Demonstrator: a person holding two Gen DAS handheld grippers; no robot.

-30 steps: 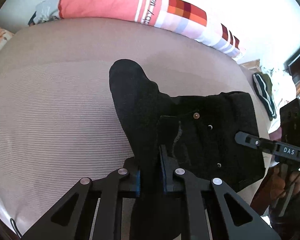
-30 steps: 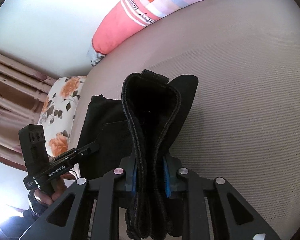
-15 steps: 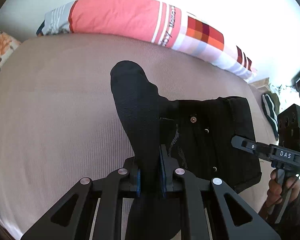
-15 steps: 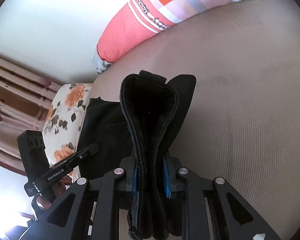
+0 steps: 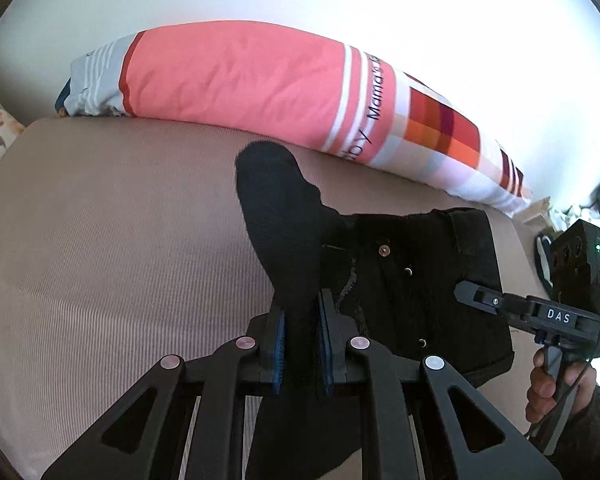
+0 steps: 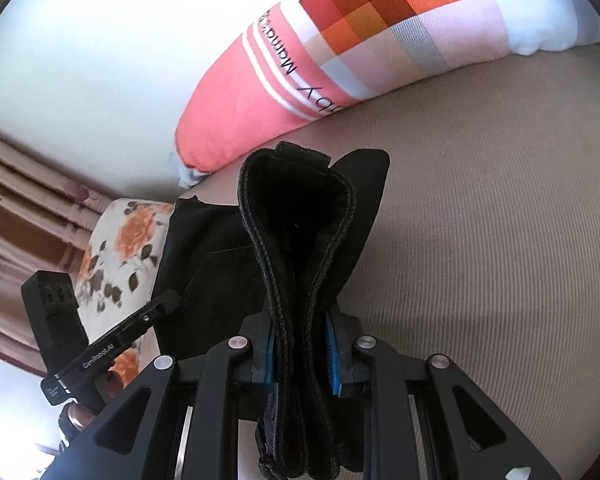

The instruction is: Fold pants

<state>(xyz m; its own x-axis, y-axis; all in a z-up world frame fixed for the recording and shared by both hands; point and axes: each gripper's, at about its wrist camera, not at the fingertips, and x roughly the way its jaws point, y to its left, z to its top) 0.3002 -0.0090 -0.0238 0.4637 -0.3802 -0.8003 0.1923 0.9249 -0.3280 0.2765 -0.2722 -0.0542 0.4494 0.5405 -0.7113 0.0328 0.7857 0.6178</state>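
Nearest the left wrist camera, the left gripper (image 5: 302,344) is clamped on a thick bunch of the black denim pants (image 5: 412,292), its blue-lined pads squeezing the cloth, which rises past them toward 12 o'clock in a rounded hump. The right gripper (image 6: 302,354) is likewise pinched on a stitched, doubled edge of the same pants, seemingly the waistband, which loops up toward 12 o'clock in its own view.

The fabric looks soft but weighty: it droops below both jaws and holds a stiff ridge where seams stack. Judged from that, seamed edges and corners are the surest holds, since a single layer would likely slip or stretch.

Beyond the left jaws, at about 2 o'clock, the rest of the pants lies folded flat on the beige ribbed bedspread (image 5: 119,240), rivets and a button showing. Both tools point steeply down at the bed, side by side; the right one shows at 3 o'clock in the left view, a hand (image 5: 552,388) wrapped round its handle.

Farthest, at 12 o'clock, a long coral-and-checked bolster pillow (image 5: 239,76) lies against the white wall.
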